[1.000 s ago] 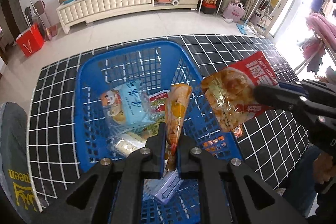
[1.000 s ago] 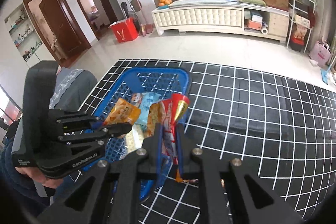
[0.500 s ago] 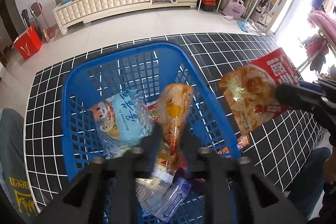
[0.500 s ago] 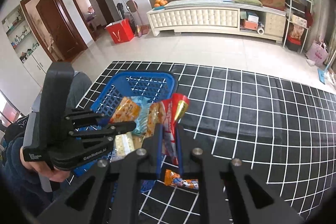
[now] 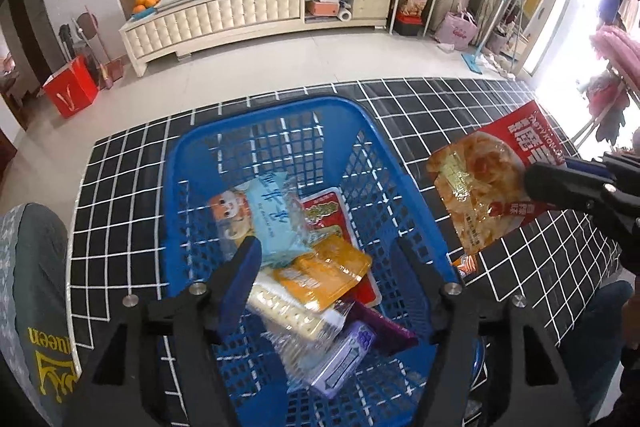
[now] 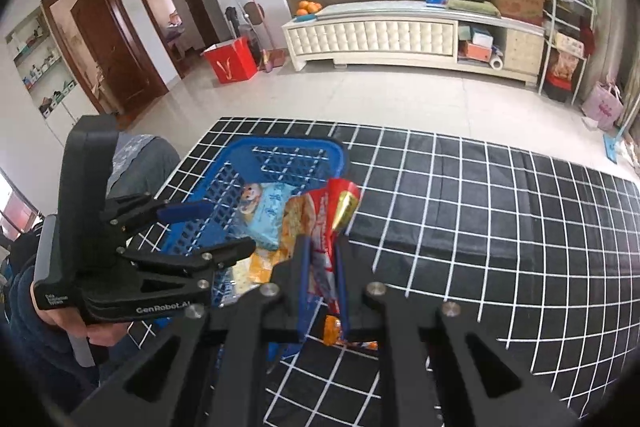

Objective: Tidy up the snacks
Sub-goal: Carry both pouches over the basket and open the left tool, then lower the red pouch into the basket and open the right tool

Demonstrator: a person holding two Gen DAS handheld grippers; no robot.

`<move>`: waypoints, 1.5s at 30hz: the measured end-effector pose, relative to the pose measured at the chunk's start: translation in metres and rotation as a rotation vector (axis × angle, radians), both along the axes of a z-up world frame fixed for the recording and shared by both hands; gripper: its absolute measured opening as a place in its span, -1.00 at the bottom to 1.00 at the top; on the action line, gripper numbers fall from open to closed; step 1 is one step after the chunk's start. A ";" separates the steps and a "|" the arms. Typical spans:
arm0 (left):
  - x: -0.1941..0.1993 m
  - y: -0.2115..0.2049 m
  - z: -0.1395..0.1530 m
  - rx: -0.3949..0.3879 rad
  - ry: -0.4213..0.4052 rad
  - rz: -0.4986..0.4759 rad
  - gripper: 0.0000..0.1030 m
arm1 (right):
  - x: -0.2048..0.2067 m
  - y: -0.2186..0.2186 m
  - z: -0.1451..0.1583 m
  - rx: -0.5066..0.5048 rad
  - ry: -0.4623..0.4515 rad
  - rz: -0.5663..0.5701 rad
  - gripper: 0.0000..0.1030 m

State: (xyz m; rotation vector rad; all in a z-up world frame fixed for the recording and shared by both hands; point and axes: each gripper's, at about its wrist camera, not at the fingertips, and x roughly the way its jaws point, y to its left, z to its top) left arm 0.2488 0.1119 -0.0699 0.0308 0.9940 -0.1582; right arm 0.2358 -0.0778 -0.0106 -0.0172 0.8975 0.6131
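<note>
Fingers of left hand-held gripper [image 5: 328, 267] wide apart, above blue basket [image 5: 280, 115].

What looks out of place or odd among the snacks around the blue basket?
One small orange snack packet lies on the checked mat, outside the blue basket, beside its right wall. The other loose snacks are inside the basket, except the red bag held by the right gripper.
</note>
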 end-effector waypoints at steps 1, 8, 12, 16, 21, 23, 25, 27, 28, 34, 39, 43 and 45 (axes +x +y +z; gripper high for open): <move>-0.005 0.005 0.004 -0.003 -0.006 0.008 0.25 | -0.001 0.003 0.002 0.000 -0.005 0.004 -0.69; -0.032 0.037 0.023 -0.002 -0.055 0.075 0.25 | -0.011 0.034 0.009 -0.010 -0.025 0.060 -0.69; -0.038 0.053 0.028 -0.010 -0.067 0.100 0.25 | -0.012 0.048 0.006 -0.024 -0.021 0.087 -0.69; -0.043 0.069 0.025 -0.014 -0.067 0.125 0.25 | -0.007 0.064 -0.001 -0.040 0.001 0.112 -0.69; -0.042 0.075 0.016 -0.011 -0.068 0.129 0.25 | 0.001 0.080 -0.016 -0.066 0.035 0.136 -0.69; -0.039 0.078 0.012 -0.022 -0.061 0.130 0.25 | 0.005 0.084 -0.022 -0.080 0.047 0.138 -0.69; -0.039 0.079 0.010 -0.021 -0.064 0.129 0.25 | 0.007 0.088 -0.028 -0.094 0.061 0.142 -0.69; -0.038 0.081 0.007 -0.019 -0.066 0.133 0.25 | 0.010 0.091 -0.035 -0.114 0.071 0.144 -0.69; -0.037 0.083 0.005 -0.025 -0.064 0.139 0.25 | 0.012 0.091 -0.038 -0.124 0.078 0.141 -0.69; -0.038 0.083 -0.002 -0.029 -0.060 0.142 0.25 | 0.014 0.094 -0.051 -0.163 0.086 0.140 -0.69; -0.039 0.083 -0.004 -0.029 -0.057 0.157 0.25 | 0.014 0.095 -0.051 -0.169 0.078 0.132 -0.51; -0.042 0.082 -0.002 -0.013 -0.073 0.154 0.25 | 0.015 0.097 -0.049 -0.191 0.066 0.135 0.23; -0.044 0.080 -0.001 -0.007 -0.080 0.155 0.25 | 0.012 0.096 -0.044 -0.200 0.037 0.138 0.41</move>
